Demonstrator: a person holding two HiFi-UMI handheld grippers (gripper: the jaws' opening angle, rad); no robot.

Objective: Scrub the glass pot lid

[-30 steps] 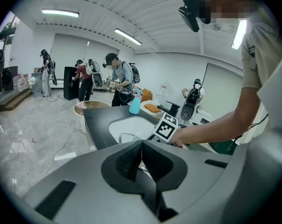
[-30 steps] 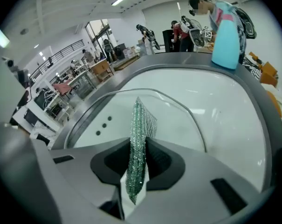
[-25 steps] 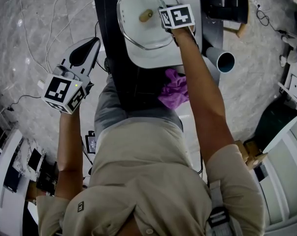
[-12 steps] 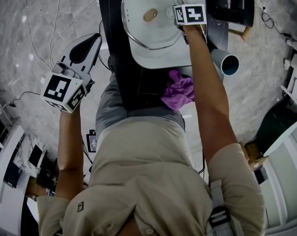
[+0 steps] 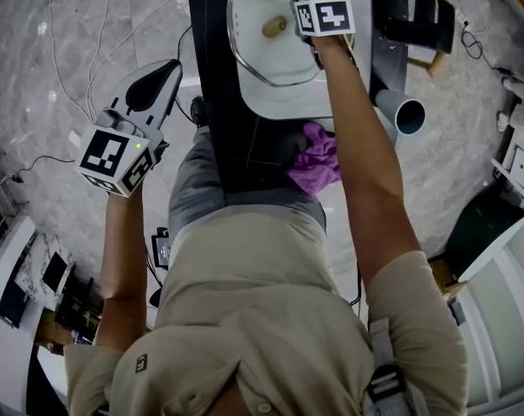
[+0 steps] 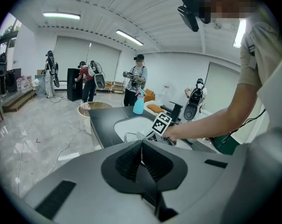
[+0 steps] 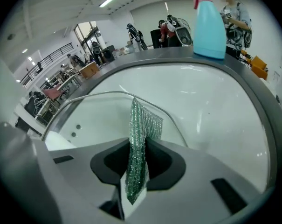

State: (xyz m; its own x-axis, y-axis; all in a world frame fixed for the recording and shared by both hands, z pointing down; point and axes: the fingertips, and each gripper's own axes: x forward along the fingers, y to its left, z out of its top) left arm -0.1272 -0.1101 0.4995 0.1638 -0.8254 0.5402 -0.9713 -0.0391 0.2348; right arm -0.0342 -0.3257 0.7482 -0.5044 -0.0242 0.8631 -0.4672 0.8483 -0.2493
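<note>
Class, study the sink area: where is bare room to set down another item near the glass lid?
Free: the black counter left of the basin; the basin wall between the rim of the glass lid and the spray bottle. Crowded: mid-basin, lid under the right hand-held gripper and its scouring pad; purple cloth at the near edge.

This looks like a large open test hall or lab, not a home. The polished grey stone floor [image 5: 45,59] has loose cables [image 5: 47,157] on it, and long strip lights [image 6: 61,16] run along a high white ceiling. Several people [image 6: 139,80] stand around carrying equipment. A dark table [image 6: 101,120] with a white sink [image 7: 224,111] and a blue spray bottle [image 7: 209,27] stands free in the room, like a mock kitchen.
</note>
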